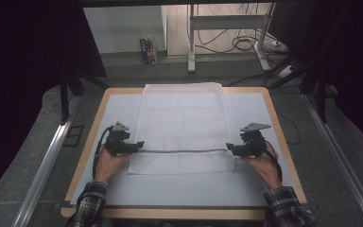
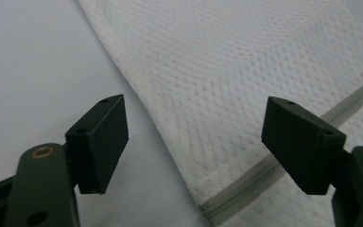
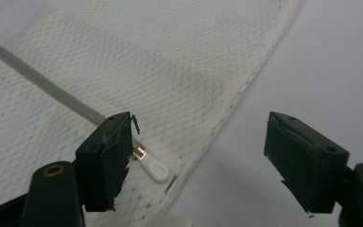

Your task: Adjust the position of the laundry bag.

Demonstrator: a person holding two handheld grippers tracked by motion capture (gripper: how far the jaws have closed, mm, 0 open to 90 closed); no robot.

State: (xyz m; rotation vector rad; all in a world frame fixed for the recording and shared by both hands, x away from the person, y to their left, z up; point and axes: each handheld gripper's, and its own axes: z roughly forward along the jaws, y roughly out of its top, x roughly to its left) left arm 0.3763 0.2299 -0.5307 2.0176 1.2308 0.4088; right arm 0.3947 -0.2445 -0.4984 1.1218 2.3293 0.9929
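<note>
Mesh laundry bag (image 1: 183, 127), white and zippered, lay flat along the middle of the counter (image 1: 250, 182), its far end reaching the counter's far edge. At its near end the left tongs (image 1: 133, 146) sat just beside the bag's left edge and the right tongs (image 1: 233, 149) just beside its right edge, both level with the grey zipper (image 1: 184, 151) that crossed the bag. Each pair stood wide open and held nothing. The left gripper view showed the bag's hemmed edge (image 2: 146, 99) and the zipper's end (image 2: 217, 208) between the spread jaws. The right gripper view added a white pull tab (image 3: 153, 169) with a small metal slider, just beside one jaw. Beyond the counter, the high view showed a metal stand (image 1: 227, 28) and cables (image 1: 241, 45) on the floor.
</note>
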